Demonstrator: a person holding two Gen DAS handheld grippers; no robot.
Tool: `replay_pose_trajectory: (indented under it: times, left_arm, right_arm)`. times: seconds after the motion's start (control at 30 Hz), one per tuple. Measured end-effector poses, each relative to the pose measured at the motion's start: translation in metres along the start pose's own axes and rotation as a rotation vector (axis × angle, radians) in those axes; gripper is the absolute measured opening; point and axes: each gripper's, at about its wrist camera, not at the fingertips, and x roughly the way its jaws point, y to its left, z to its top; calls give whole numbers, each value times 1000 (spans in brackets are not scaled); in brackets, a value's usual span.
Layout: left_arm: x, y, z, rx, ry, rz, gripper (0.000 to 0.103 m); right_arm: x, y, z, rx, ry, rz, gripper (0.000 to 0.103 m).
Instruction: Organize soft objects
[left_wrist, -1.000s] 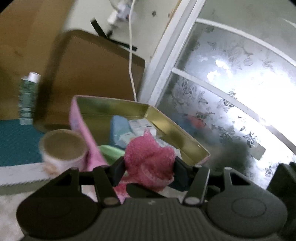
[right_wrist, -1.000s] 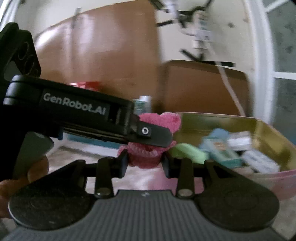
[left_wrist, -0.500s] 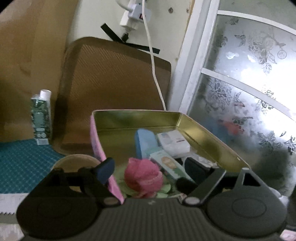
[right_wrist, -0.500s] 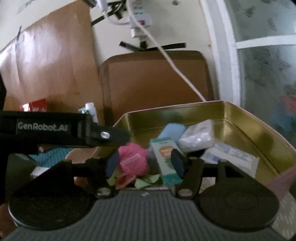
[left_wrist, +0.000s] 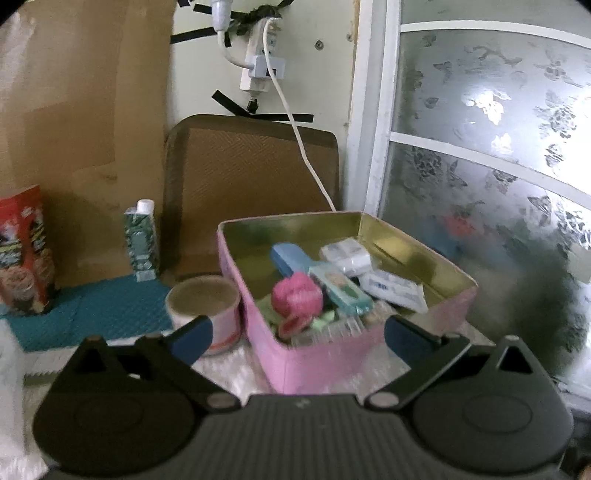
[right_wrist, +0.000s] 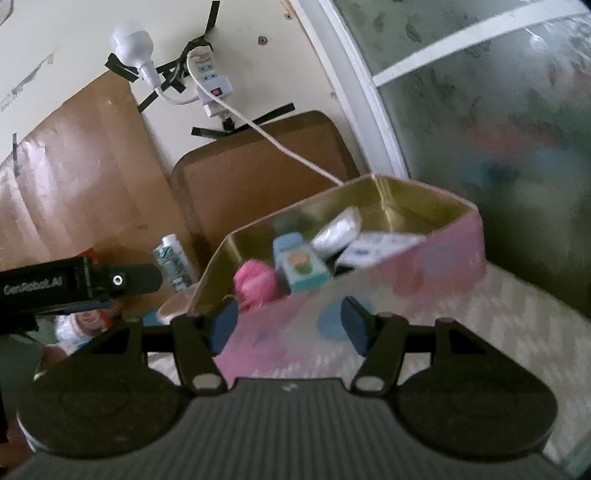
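Observation:
A pink fluffy cloth (left_wrist: 295, 295) lies bunched inside the pink tin with a gold inside (left_wrist: 332, 354), among a teal carton, a blue item and white packets. My left gripper (left_wrist: 297, 336) hangs just before the tin's near corner. Its jaws are opening wide and hold nothing. In the right wrist view the same cloth (right_wrist: 255, 282) rests at the tin's (right_wrist: 388, 273) left end. My right gripper (right_wrist: 288, 323) stands open in front of the tin's pink wall, with nothing in it. The left gripper's body (right_wrist: 81, 284) shows at the left.
A pink-and-white round cup (left_wrist: 203, 302) stands left of the tin on white fur. Behind are a teal mat (left_wrist: 92, 310), a green carton (left_wrist: 142, 240), a red packet (left_wrist: 22, 251) and a brown board (left_wrist: 251, 184). A white cable (left_wrist: 303, 147) hangs from the wall. Frosted glass (left_wrist: 480, 184) fills the right.
Both grippers were shut on the pink cloth a second ago. They opened, the cloth dropped into the tin, and both have drawn back from it.

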Motion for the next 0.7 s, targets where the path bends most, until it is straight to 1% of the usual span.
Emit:
replay_pose_trajectory:
  times: [0.13, 0.27, 0.47, 0.57, 0.7]
  left_arm:
    - [-27, -1, -17, 16, 4, 29, 103]
    - [-48, -3, -35, 19, 5, 75, 103]
    - [-82, -10, -58, 35, -70, 164, 103]
    - [-92, -12, -64, 40, -66, 172, 103]
    - [-100, -19, -72, 36, -40, 187, 103]
  right_arm:
    - [-22, 1, -9, 55, 16, 16, 72]
    - [-43, 10, -18, 62, 7, 25, 74]
    - [-73, 29, -33, 11, -9, 42, 76]
    - [-84, 34, -39, 2, -17, 42, 79]
    - [-94, 33, -45, 5, -5, 59, 80]
